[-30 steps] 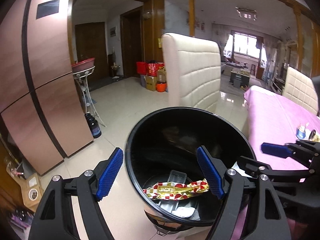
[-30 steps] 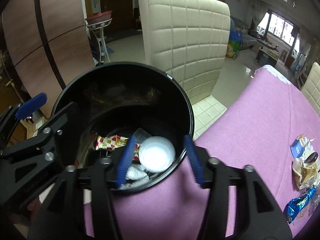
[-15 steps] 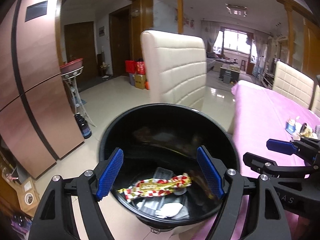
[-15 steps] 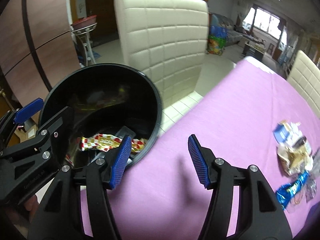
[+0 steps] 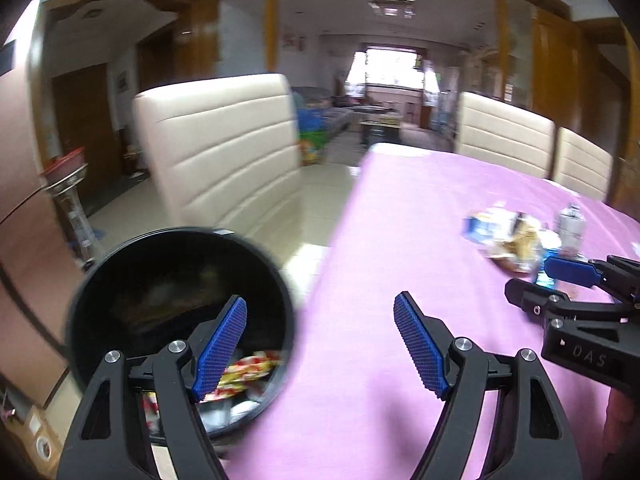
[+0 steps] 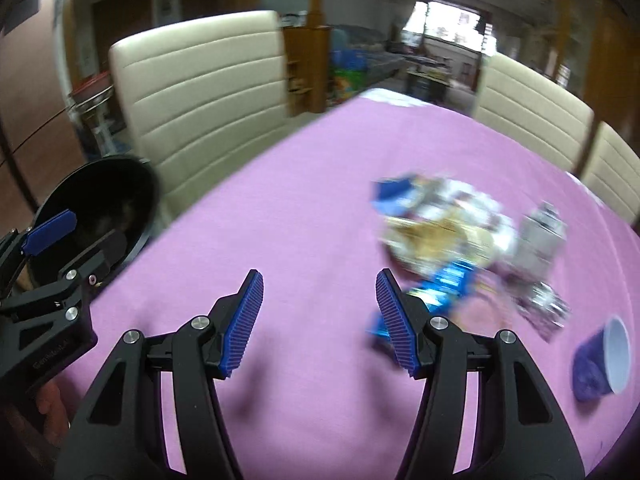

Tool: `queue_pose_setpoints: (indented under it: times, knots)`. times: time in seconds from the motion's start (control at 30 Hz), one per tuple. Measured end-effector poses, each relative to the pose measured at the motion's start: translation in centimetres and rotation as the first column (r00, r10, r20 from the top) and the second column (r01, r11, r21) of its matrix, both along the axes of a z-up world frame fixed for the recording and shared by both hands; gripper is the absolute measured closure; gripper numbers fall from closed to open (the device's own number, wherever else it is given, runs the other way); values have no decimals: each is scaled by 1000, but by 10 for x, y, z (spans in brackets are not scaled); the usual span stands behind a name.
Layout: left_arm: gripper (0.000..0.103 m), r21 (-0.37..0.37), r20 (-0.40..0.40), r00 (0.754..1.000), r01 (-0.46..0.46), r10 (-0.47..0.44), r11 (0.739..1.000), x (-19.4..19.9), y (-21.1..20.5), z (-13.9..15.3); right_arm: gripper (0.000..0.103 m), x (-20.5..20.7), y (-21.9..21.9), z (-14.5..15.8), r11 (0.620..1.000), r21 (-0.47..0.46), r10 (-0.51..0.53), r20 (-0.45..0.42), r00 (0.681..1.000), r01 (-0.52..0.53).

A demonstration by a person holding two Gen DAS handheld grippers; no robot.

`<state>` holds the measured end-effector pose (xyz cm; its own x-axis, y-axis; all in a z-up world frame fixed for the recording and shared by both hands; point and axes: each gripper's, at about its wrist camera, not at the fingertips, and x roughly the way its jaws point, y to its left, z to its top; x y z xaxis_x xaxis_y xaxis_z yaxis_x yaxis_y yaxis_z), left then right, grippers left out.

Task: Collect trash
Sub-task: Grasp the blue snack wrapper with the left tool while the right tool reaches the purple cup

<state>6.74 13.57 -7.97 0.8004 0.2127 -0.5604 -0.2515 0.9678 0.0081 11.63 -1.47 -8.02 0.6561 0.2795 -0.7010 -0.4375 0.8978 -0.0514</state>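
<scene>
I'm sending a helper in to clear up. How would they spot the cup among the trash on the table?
Start at the pink tablecloth. The litter pile of blurred wrappers lies towards its right side; the purple cup lies alone on its side nearer the table edge. Unlike the flat wrappers, it is round, with a white inside.

A pink tablecloth [image 6: 304,216] covers the table; three cream padded chairs stand at it, one [image 5: 224,148] at the left side, beside the cloth's edge, and two [image 5: 504,136] at the far side; the floor [image 5: 316,196] is pale glossy tile; a brown cabinet [image 5: 24,240] fills the left edge, with a metal stand [image 5: 68,184] bearing a red basin near it; a bright window [image 5: 390,72] shows in the far room.
</scene>
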Motion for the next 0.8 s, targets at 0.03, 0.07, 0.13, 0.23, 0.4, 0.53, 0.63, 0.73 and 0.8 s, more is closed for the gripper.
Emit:
queue_pose_setpoints:
  times: [0.03, 0.07, 0.13, 0.23, 0.4, 0.53, 0.63, 0.73, 0.8]
  knots:
    - [29, 0, 0, 1000, 30, -30, 1000, 5, -12, 1, 43, 0, -13, 2, 1000, 4, -27, 6, 1000, 26]
    - [29, -1, 2, 998, 57, -57, 998, 8, -21, 1, 43, 1, -23, 3, 999, 5, -47, 12, 999, 47]
    - [29, -1, 2, 995, 100, -100, 995, 14, -37, 2, 43, 0, -43, 5, 995, -3, -98, 33, 995, 98]
    - [29, 2, -1, 985, 173, -173, 985, 21, -67, 2, 43, 3, -78, 8, 984, -12, -177, 61, 982, 178]
    - [29, -16, -18, 962, 272, -272, 962, 40, -107, 3, 43, 8, -128, 7, 959, -5, -281, 59, 958, 282]
    - [29, -36, -46, 951, 304, -306, 952, 52, -123, -1, 43, 12, -161, 7, 935, -10, -353, 75, 933, 355]
    - [29, -44, -66, 948, 309, -311, 950, 59, -134, -4, 43, 14, -177, 6, 920, -9, -391, 81, 917, 393]
    - [29, -51, -84, 945, 314, -317, 948, 66, -142, -9, 43, 19, -190, 4, 908, -13, -417, 71, 906, 419]
    - [29, -52, -102, 944, 310, -314, 949, 72, -149, -12, 43, 22, -195, 1, 903, -24, -428, 63, 902, 430]
